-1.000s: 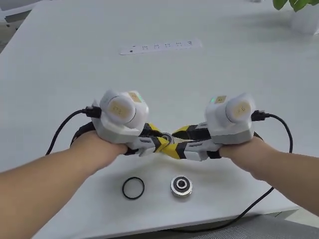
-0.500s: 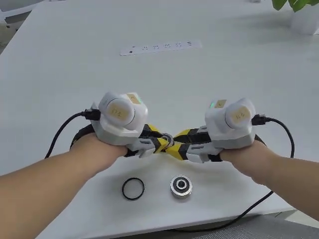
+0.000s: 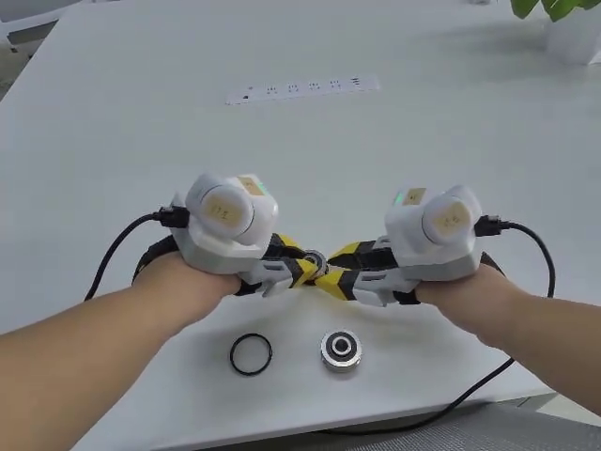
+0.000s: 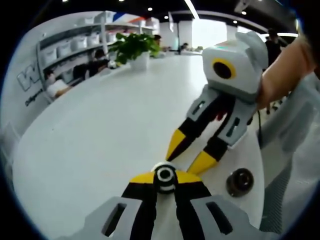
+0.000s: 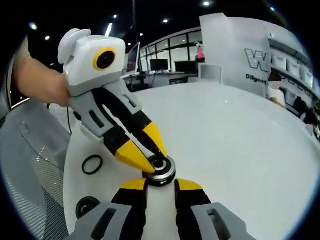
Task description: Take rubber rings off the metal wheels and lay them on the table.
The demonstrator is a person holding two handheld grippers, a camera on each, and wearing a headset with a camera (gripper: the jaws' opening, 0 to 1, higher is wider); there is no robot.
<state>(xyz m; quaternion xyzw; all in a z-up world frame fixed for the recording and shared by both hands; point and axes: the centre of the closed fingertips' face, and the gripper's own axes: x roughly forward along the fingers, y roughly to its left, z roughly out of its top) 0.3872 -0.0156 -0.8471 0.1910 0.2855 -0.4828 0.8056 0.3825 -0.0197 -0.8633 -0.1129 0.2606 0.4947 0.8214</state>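
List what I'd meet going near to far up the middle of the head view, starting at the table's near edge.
Loose metal wheel → left tongs and right tongs, tip to tip at a second wheel → white power strip. The rubber ring lies level with the loose wheel, so I leave it out.

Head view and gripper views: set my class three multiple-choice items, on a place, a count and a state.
1. Where is the loose rubber ring? A) on the table beside a metal wheel B) on a chair C) in a cup
2. How many metal wheels show in the head view? A) one B) two C) four
3. The left claw is A) open, empty B) shut on a wheel C) shut on a pen
Key: A, the ring lies beside the wheel; B, one lies, one is held; B, its jaws pinch the held wheel.
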